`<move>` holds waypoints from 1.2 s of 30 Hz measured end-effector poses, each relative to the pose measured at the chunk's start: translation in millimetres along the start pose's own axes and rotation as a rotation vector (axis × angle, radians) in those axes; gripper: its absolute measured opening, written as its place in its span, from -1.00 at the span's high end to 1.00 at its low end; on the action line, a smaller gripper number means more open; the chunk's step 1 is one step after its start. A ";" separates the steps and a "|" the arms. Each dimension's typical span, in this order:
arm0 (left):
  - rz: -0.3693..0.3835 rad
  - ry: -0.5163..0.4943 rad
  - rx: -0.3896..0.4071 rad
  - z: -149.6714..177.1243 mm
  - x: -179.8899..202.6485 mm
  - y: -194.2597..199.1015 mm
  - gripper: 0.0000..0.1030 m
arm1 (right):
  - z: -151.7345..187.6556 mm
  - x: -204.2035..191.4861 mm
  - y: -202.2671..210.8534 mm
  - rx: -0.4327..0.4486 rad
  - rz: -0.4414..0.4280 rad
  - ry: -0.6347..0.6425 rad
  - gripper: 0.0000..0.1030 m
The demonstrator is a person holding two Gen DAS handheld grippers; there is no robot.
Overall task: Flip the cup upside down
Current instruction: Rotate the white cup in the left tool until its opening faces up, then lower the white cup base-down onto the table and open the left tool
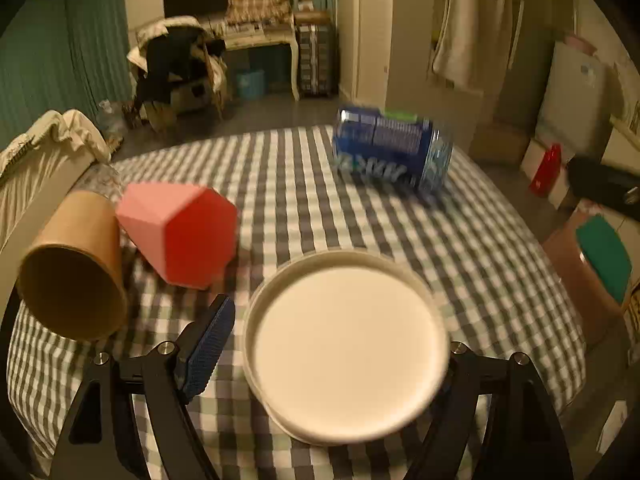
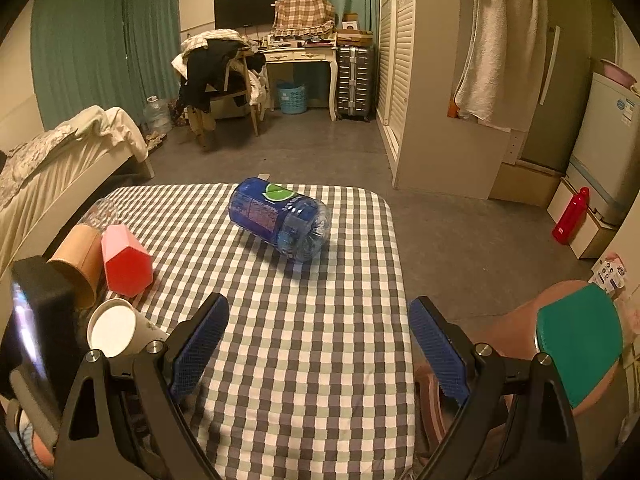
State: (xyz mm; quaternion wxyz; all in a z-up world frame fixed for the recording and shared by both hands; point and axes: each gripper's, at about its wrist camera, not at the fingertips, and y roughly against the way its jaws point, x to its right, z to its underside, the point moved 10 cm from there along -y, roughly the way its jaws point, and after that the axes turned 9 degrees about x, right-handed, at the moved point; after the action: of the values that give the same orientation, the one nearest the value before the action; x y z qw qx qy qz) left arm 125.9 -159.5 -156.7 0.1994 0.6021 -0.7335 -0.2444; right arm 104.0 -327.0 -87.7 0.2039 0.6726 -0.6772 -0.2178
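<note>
A white paper cup (image 1: 348, 344) sits between the fingers of my left gripper (image 1: 336, 352), its flat round base facing the camera. The left blue finger (image 1: 208, 344) stands a little off the cup's side; the right finger is hidden behind the cup. In the right wrist view the same cup (image 2: 116, 328) lies tilted at the table's left, held by the left gripper's black body (image 2: 36, 320). My right gripper (image 2: 316, 344) is open and empty above the checked tablecloth (image 2: 304, 360).
A brown paper cup (image 1: 76, 268) and a red hexagonal cup (image 1: 184, 232) lie on their sides at the left. A blue plastic bottle (image 2: 280, 218) lies on its side further back. A bed stands left, a stool with a green seat (image 2: 576, 344) right.
</note>
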 end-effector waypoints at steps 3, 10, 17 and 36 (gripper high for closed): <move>0.010 0.015 0.044 -5.1 -2.5 11.9 -0.59 | 1.0 3.3 -0.6 -0.003 0.005 -0.005 -0.78; 0.024 0.005 0.069 -10.2 3.6 18.1 -0.16 | 1.0 3.8 -1.1 -0.004 0.003 0.000 -0.78; 0.021 0.011 0.139 -47.6 3.7 8.5 -0.16 | 2.8 0.6 -2.8 -0.008 0.006 0.009 -0.78; 0.037 0.042 0.097 -52.2 6.8 -46.4 -0.23 | 7.3 8.0 -10.5 -0.026 0.028 0.017 -0.78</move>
State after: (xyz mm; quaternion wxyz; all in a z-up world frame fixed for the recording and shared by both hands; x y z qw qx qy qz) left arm 191.6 -179.6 -142.7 0.1899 0.6023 -0.7511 -0.1923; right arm 108.4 -334.9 -99.8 0.2214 0.6621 -0.6821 -0.2178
